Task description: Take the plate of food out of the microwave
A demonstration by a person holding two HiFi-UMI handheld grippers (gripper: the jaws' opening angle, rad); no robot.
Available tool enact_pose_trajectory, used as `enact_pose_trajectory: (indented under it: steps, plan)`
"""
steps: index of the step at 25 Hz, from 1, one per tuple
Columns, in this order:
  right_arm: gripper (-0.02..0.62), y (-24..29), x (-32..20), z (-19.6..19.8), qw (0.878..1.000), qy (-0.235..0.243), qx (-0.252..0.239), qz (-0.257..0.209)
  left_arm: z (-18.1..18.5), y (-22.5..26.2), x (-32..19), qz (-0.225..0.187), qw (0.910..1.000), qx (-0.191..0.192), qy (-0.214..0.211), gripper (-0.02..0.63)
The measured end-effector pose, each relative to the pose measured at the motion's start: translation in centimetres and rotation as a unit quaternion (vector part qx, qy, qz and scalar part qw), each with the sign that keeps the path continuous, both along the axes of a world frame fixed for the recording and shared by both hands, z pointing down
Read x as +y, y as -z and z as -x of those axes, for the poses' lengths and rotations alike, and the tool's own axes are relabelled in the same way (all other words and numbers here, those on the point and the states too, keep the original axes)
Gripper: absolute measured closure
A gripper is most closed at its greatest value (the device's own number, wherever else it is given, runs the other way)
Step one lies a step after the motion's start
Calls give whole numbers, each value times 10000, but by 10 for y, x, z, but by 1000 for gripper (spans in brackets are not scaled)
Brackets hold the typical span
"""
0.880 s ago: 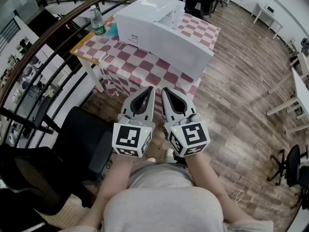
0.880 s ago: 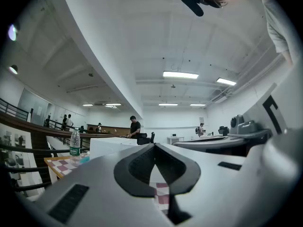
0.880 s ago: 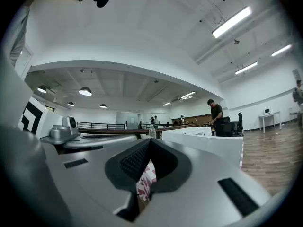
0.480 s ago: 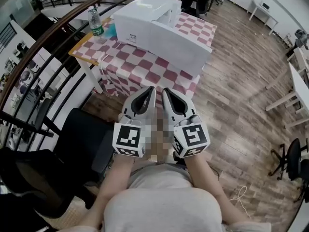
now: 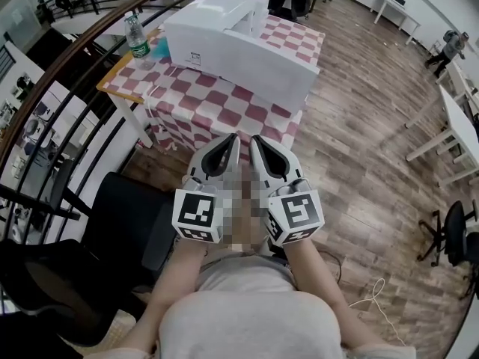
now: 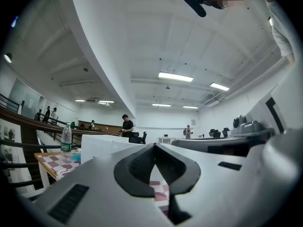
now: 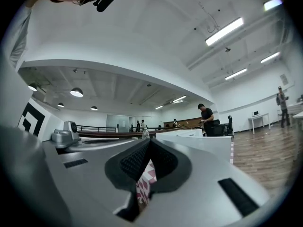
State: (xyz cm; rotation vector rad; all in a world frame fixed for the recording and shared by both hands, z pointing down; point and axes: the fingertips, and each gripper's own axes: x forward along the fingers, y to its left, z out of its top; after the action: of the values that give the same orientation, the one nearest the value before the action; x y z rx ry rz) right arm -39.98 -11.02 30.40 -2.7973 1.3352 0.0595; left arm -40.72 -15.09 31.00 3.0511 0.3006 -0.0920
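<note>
A white microwave (image 5: 232, 43) stands with its door closed on a red-and-white checkered table (image 5: 224, 103); the plate of food is hidden from every view. Both grippers are held side by side close to the person's body, short of the table's near edge and pointing toward it. The left gripper (image 5: 233, 137) is shut with nothing between its jaws. The right gripper (image 5: 253, 138) is likewise shut and empty. In the left gripper view the closed tips (image 6: 154, 145) aim at the microwave (image 6: 102, 145). In the right gripper view the tips (image 7: 149, 141) meet below the microwave (image 7: 203, 143).
A water bottle (image 5: 135, 32) stands at the table's far left corner. A curved dark railing (image 5: 67, 73) runs along the left. A black chair (image 5: 127, 215) sits left of the person. White tables (image 5: 456, 118) and an office chair (image 5: 453, 245) are at the right on the wooden floor.
The table and microwave have drifted a little up and to the left in the head view. Both grippers keep the same side-by-side pose, shut.
</note>
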Motion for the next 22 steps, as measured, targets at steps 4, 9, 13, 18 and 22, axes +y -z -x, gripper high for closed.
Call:
enact_pose_trajectory:
  steps: [4,9,13,18,22]
  plan:
    - [569,0,5,-8,10000,-33,-5,2,-11,2,3,38,10000,3,-28,604]
    - [569,-1,18,-20,10000,-7,0,48,-26,4,17,65,10000,14,-68,604]
    - [569,-1,35,-36,10000,-52,-33,56,-41,3,35,77,9999,-8,-108,604]
    - [569,-7,56,-55,9998,-92,-115,109,-61,-3,59,122,9998,-91,-143,604]
    - [569,-11,81,-73,9995,-192,-180,175,-78,-5,87,113,9995,-139,-274,604]
